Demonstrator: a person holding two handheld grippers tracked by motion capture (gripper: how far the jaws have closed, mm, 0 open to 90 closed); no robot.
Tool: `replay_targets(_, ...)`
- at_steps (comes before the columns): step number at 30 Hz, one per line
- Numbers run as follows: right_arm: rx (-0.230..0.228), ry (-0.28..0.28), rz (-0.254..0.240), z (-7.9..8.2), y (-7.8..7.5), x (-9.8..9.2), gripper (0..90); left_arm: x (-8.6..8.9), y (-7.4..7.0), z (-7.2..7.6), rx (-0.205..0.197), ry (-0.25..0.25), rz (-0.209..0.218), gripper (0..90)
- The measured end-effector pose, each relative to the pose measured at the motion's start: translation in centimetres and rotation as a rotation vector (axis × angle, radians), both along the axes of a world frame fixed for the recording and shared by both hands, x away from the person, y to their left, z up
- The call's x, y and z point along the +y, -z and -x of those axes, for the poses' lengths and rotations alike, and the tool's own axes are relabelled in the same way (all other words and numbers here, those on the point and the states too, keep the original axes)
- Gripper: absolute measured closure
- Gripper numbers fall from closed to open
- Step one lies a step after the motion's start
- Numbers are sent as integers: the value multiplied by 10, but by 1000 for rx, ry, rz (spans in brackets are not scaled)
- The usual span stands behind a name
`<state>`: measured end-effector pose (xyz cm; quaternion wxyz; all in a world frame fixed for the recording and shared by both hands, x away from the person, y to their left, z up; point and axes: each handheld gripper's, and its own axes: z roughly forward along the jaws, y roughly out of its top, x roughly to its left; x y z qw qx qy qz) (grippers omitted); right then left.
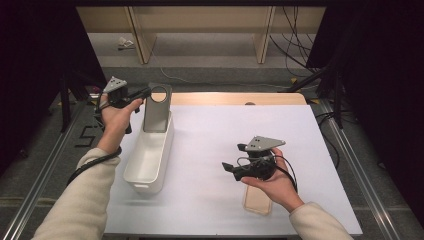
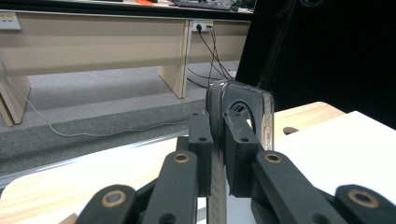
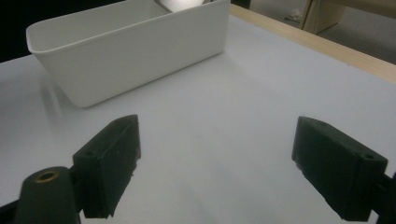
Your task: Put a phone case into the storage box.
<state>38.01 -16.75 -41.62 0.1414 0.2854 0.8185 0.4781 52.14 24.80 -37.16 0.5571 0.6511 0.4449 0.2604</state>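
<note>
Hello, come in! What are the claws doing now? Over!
Left claw shut on grey panel, standing in white bin. Right claw open, holding nothing, above table. Nothing in the way.

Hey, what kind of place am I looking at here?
Probably a lab or recording workspace: a white-topped table framed by metal rails, loose cables on the grey floor, and plain wooden benches behind.

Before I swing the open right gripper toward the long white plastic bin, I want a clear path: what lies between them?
Only bare white tabletop between right gripper and white bin, per the right gripper view.
</note>
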Motion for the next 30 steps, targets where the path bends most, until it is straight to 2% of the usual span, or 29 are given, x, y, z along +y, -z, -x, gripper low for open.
replay_targets(30,2,-3,3,0,0,0,162,1,13,-10,44,-16,-15,821)
